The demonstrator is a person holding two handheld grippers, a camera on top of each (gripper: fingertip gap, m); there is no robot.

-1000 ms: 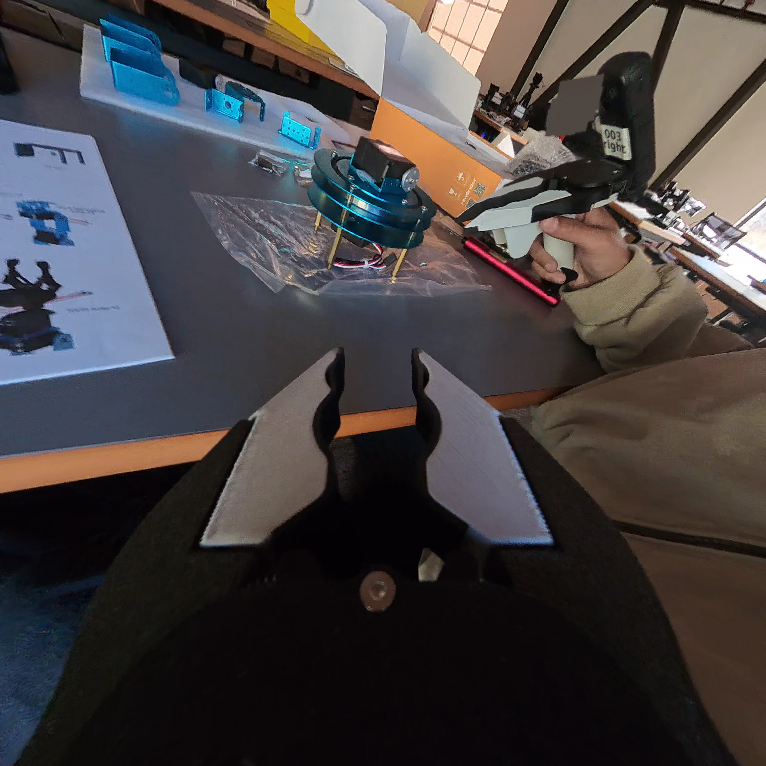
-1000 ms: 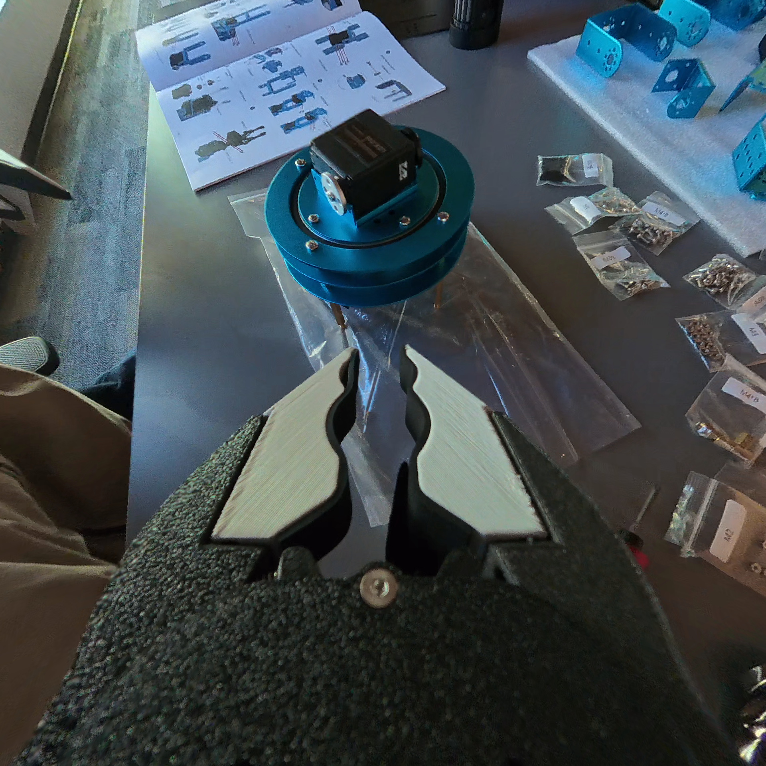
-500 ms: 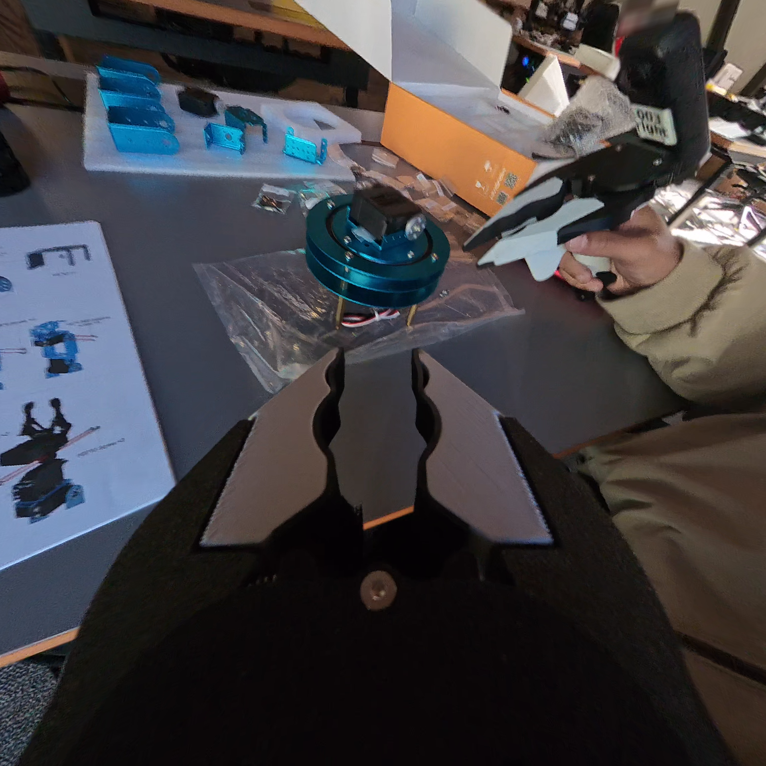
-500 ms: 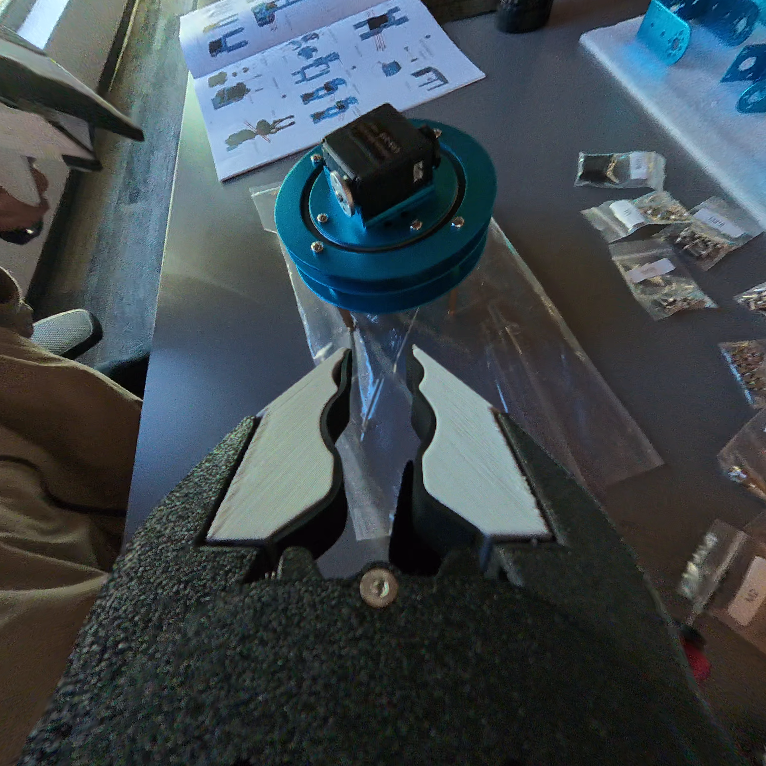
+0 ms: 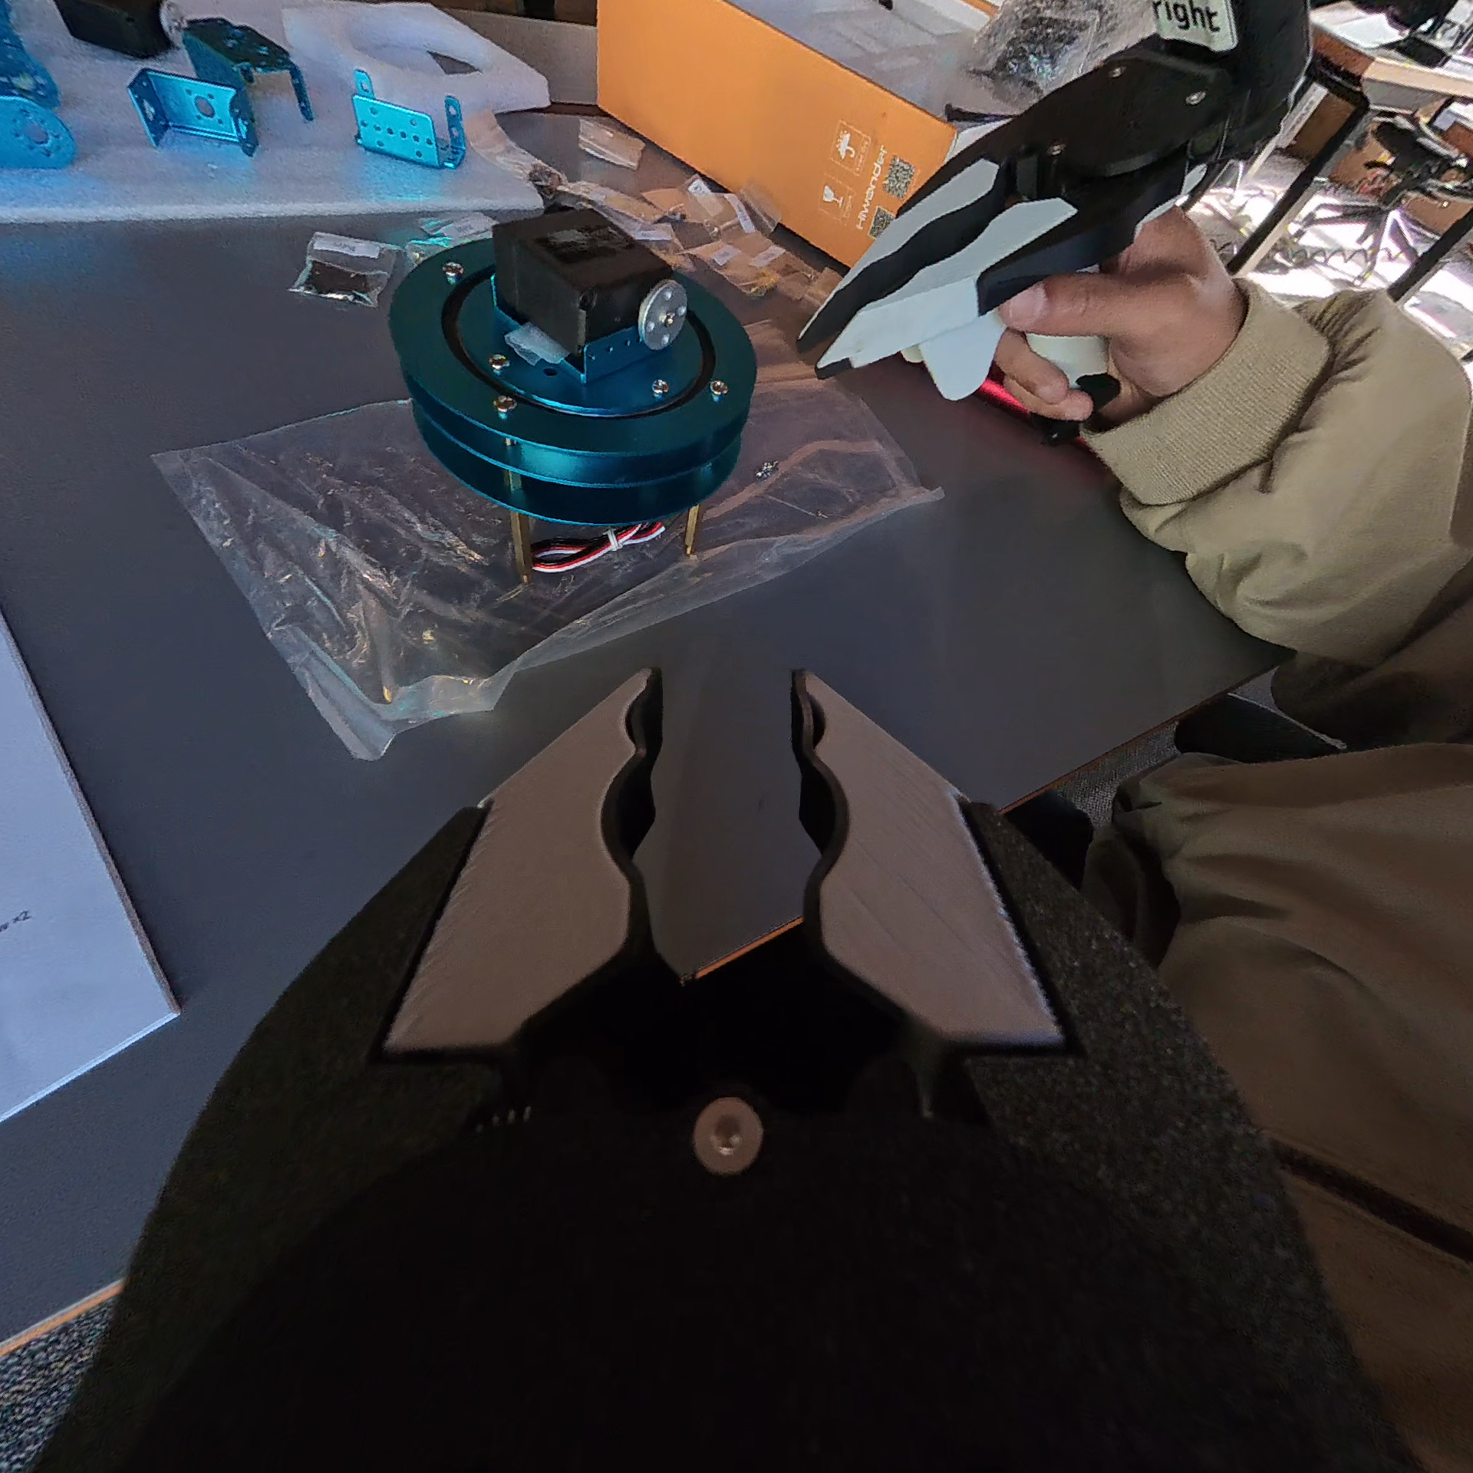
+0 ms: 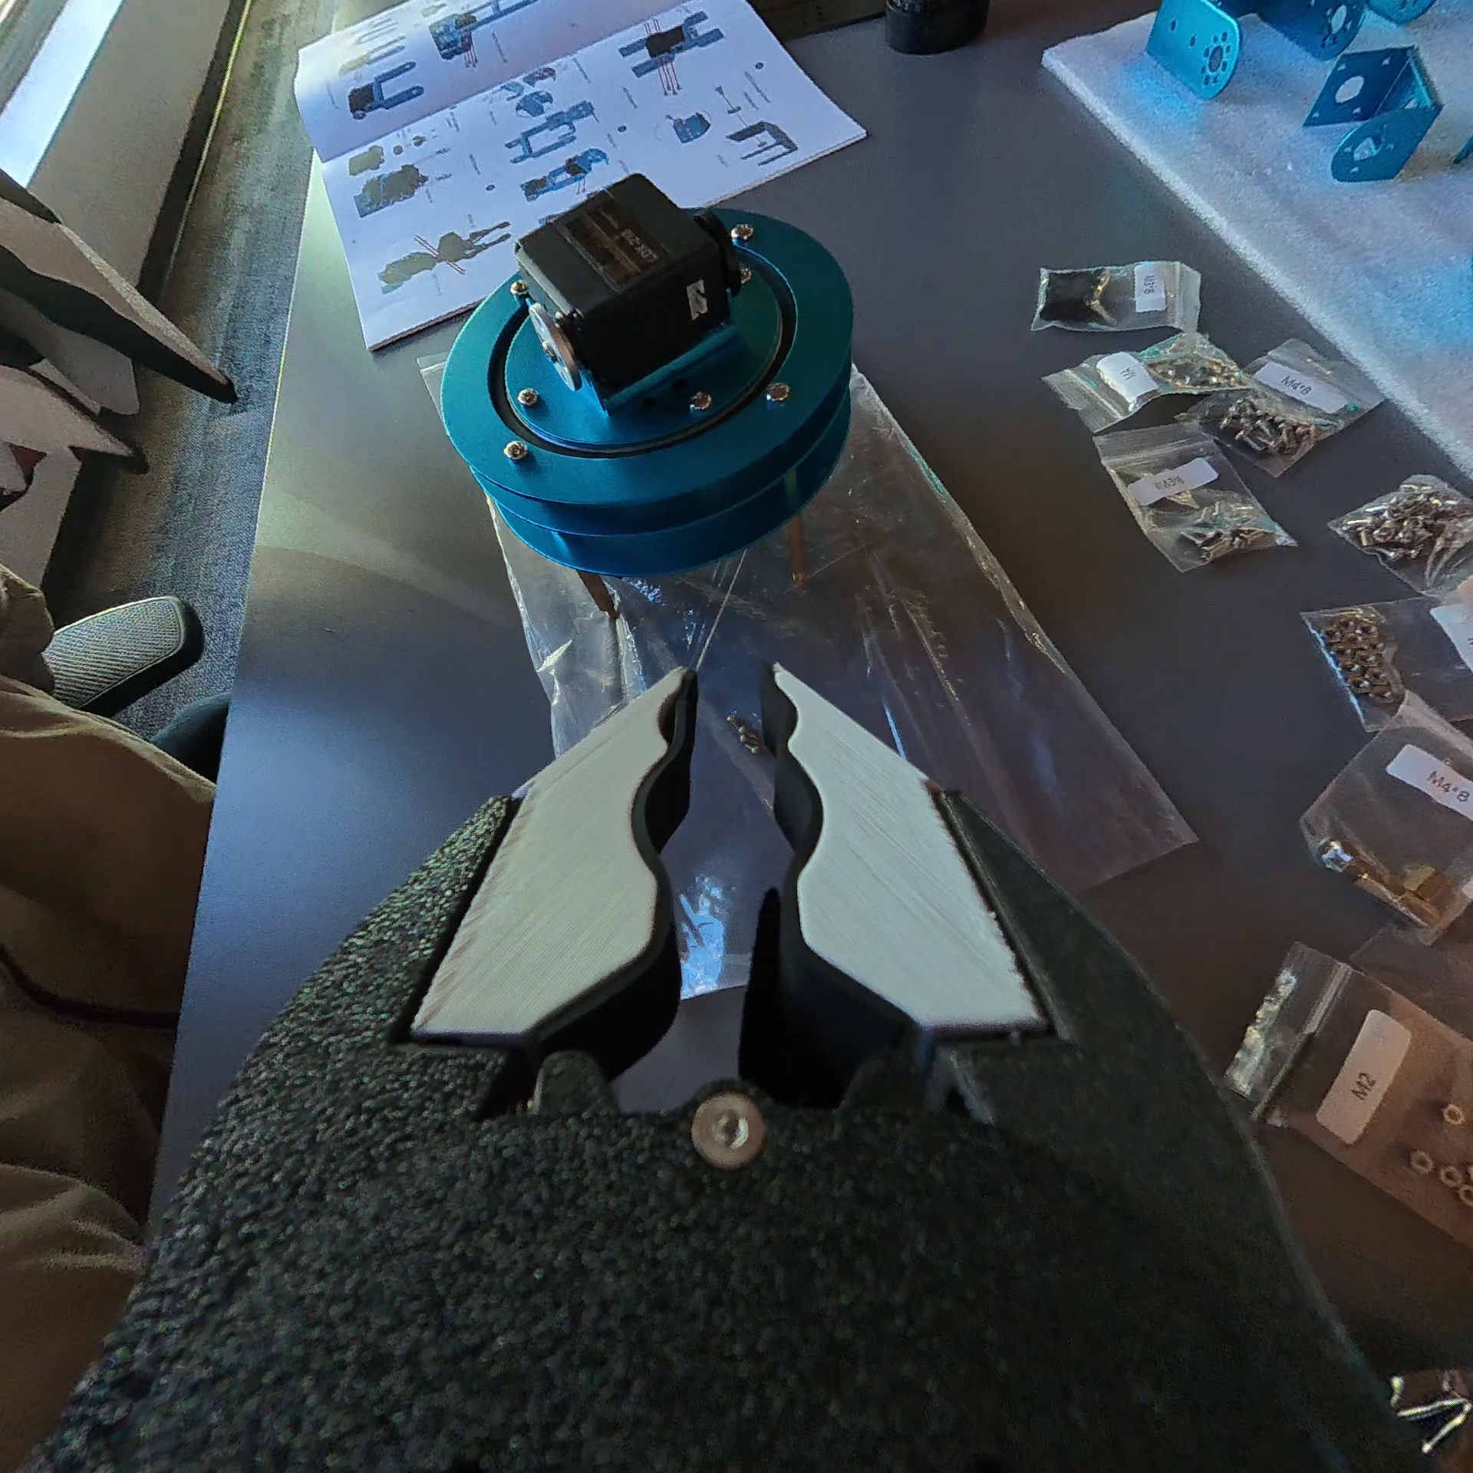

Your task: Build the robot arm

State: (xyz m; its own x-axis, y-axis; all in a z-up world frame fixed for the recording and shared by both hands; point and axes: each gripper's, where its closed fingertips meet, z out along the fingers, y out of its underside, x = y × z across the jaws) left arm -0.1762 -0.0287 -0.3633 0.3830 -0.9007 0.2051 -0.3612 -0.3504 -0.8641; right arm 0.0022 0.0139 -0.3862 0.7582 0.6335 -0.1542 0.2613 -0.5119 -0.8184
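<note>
A round blue metal base (image 5: 574, 438) (image 6: 646, 470) on brass standoffs stands on a clear plastic bag (image 5: 398, 574) (image 6: 877, 677) on the grey table. A black servo (image 5: 574, 279) (image 6: 630, 287) is mounted on top. My left gripper (image 5: 725, 685) is open and empty, above the table's near edge, short of the bag. My right gripper (image 6: 727, 681) is open and empty over the bag, just short of the base; it also shows in the left wrist view (image 5: 821, 359), to the right of the base. The left gripper's fingers (image 6: 104, 319) show at the left edge of the right wrist view.
A printed manual (image 6: 558, 119) (image 5: 48, 917) lies beside the base. Small bags of screws (image 6: 1196, 478) lie to the right. Blue brackets (image 5: 406, 127) (image 6: 1371, 111) sit on white foam. An orange box (image 5: 757, 119) stands behind. The person's tan sleeve (image 5: 1315, 518) rests at the table edge. The tips of one gripper are about 20 cm away from the tips of the other. To the black servo (image 6: 630, 287): right tips about 9 cm, left tips about 15 cm.
My left gripper has moved forward and up over the table edge, so the base looks nearer. My right gripper has shifted a little toward the base. Both stay open.
</note>
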